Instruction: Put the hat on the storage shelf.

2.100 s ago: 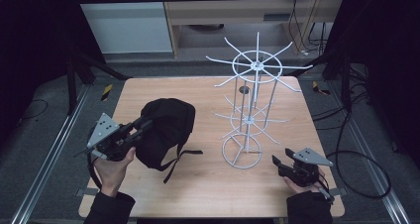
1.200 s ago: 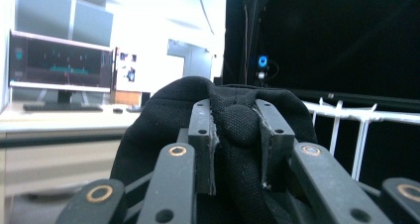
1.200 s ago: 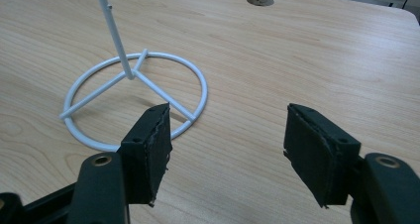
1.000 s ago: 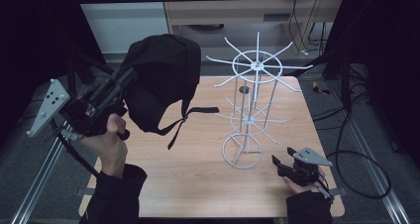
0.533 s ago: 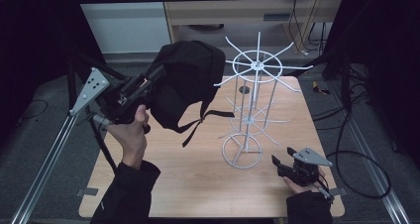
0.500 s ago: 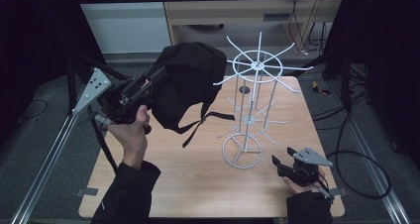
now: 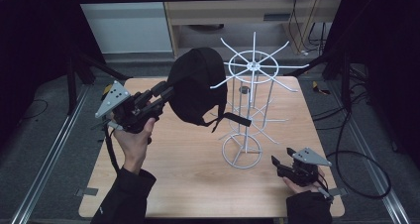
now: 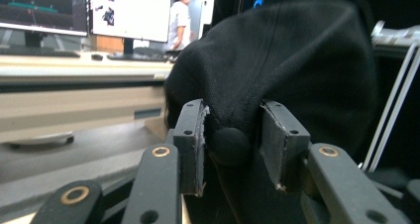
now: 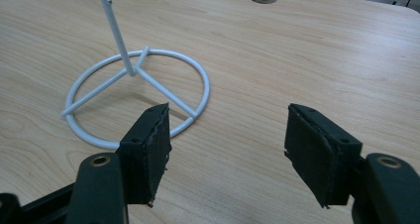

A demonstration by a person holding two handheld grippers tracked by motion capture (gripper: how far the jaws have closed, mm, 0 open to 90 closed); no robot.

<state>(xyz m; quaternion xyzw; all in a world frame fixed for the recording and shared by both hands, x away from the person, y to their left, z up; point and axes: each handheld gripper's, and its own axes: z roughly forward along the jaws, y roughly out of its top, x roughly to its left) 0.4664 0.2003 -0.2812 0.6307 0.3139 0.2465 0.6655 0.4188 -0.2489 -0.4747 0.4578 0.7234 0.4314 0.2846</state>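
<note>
From the high view, your left gripper (image 7: 161,92) holds the black cap (image 7: 196,87) in the air just left of the white wire rack (image 7: 250,110), the cap's crown against the tips of the rack's top spokes and its strap (image 7: 233,119) hanging across toward the rack's pole. Your right gripper (image 7: 280,165) rests low on the table (image 7: 173,174), near the rack's ring base on its right side, nearer you. In the left gripper view, the jaws are pinched on a fold of the cap (image 8: 297,65) — the cap's top button (image 8: 229,145) sits between the pads (image 8: 195,144), and rack wires (image 8: 396,115) rise at the right edge. In the right gripper view, your jaws stand spread wide with nothing between them, above bare table (image 9: 297,50) — the rack's ring base (image 9: 136,97) lies just beyond the left pad (image 9: 157,135).
</note>
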